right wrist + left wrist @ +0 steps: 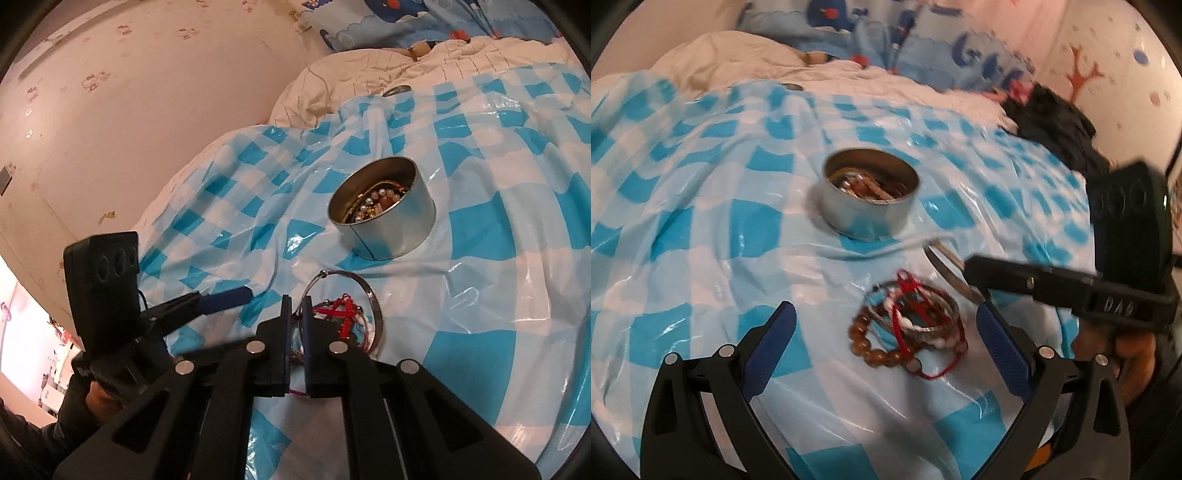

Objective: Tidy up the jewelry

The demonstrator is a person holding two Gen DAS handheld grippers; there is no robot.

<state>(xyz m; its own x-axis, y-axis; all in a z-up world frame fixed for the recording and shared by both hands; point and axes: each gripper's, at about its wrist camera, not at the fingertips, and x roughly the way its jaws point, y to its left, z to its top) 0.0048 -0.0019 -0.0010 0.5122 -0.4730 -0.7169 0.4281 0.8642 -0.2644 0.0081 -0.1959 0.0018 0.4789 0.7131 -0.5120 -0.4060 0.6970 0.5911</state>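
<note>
Nearest the lens, a silver bangle (364,295) is pinched by the closed right gripper (296,321) above a heap of bracelets (910,325), which is flanked by the wide-open, empty left gripper (886,317). Some jewelry is already held in the round tin (384,221) just beyond; the heap is judged still unsorted. Everything is set on a blue-checked plastic sheet (701,206) spread over a bed, with patterned walls behind.

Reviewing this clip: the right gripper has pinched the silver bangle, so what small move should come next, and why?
Probably lift the right gripper, shut on the thin silver metal bangle, clear of the bracelet pile, then towards the round silver tin, which already holds jewelry.
</note>
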